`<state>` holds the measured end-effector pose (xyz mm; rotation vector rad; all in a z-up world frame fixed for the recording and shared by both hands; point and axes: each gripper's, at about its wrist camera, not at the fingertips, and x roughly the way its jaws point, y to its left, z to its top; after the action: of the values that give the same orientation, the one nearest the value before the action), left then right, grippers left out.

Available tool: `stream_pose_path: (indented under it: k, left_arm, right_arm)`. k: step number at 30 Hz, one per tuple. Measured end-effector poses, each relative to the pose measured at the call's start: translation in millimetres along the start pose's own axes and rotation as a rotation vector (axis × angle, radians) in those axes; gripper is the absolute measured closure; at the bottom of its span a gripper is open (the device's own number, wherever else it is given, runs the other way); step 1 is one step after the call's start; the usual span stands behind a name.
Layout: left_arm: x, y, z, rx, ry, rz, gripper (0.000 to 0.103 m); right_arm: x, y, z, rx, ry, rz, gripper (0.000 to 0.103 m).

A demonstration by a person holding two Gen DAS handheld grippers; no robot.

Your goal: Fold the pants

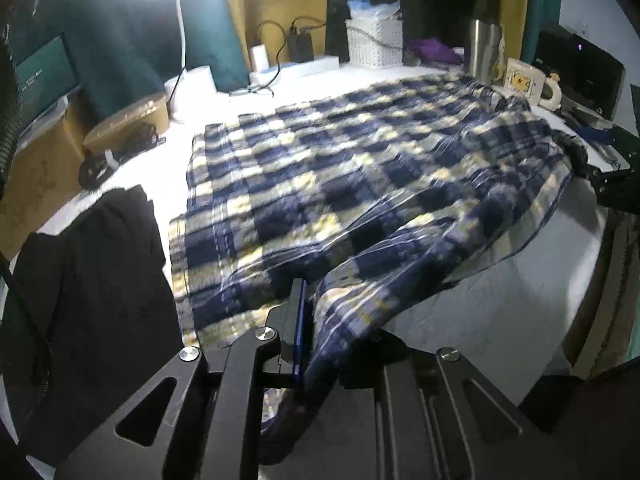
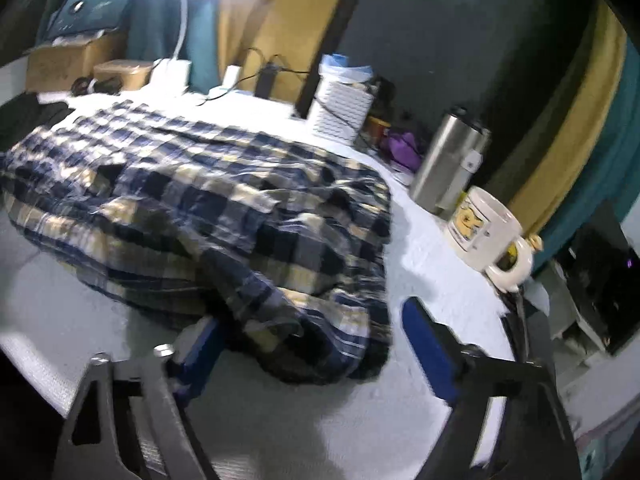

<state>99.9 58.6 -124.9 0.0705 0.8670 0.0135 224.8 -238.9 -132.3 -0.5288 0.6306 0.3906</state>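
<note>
We see plaid pants (image 1: 360, 168) rumpled on a white textured table (image 2: 420, 248). Left gripper (image 1: 316, 332) is clamped on their hem. Right gripper (image 2: 316, 340) fingers are apart around a fold, not pressing.

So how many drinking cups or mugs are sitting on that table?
2. A steel tumbler stands at the table's far right edge, past the plaid pants; a white cartoon mug sits just in front of it. Others may be hidden behind the white basket.

Both cameras sit on the grippers, low and close over the white table (image 1: 500, 280), looking forward and down along the fingers. The left wrist view faces the plaid pants (image 1: 360, 168) from their near left edge – the right wrist view from the near right end. Both share the pants, the mug (image 2: 484, 232) and the white basket (image 1: 374, 42).
</note>
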Motion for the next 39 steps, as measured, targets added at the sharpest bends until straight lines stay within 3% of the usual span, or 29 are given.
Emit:
stream_pose_path:
  k: [1,3,5,7,8,9,11,20,24,30,37,39]
  left_arm:
    - [1.8,1.0,-2.0,0.004,0.006,-0.003,0.089]
    - [1.9,-0.4,-7.5,0.030,-0.011,0.017,0.075]
    - [0.0,2.1,-11.9,0.041,-0.031,0.049,0.065]
    - [-0.7,8.8,-13.5,0.016,-0.036,0.029,0.064]
    - [-1.1,10.8,-13.5,0.009,-0.036,0.024,0.066]
    - [-2.3,10.8,-13.4,0.012,-0.036,0.029,0.080]
    - [-7.2,6.3,-12.2,0.042,-0.041,0.030,0.092]
    - [-65.9,-8.3,14.8,0.094,-0.180,-0.044,0.096]
    - [-90.6,-15.4,21.6,0.131,-0.246,-0.044,0.096]
    - [-115.3,-20.4,23.0,0.163,-0.297,-0.087,0.096]
    - [-126.4,-24.3,14.3,0.178,-0.300,-0.113,0.096]
    - [-134.9,-24.7,13.9,0.184,-0.318,-0.118,0.100]
  right_arm:
    - [5.0,2.1,-1.4,0.005,0.017,0.028,0.037]
    - [10.3,3.4,-3.6,0.033,0.028,0.086,0.054]
    - [12.5,-1.7,-4.9,0.091,0.034,0.132,0.061]
    - [13.1,-10.1,-4.5,0.142,0.038,0.153,0.071]
    - [11.8,-12.5,-4.6,0.155,0.038,0.157,0.075]
    - [8.9,-16.4,-3.9,0.173,0.038,0.164,0.077]
    - [1.6,-18.3,-3.4,0.187,0.029,0.155,0.081]
    - [-42.9,-48.0,-0.5,0.307,-0.063,0.081,0.085]
    - [-68.9,-61.3,1.3,0.347,-0.121,0.045,0.087]
    - [-99.7,-74.9,1.2,0.392,-0.185,0.011,0.091]
    - [-136.6,-75.1,2.2,0.398,-0.250,-0.014,0.092]
    - [-145.7,-74.9,2.0,0.394,-0.260,-0.020,0.092]
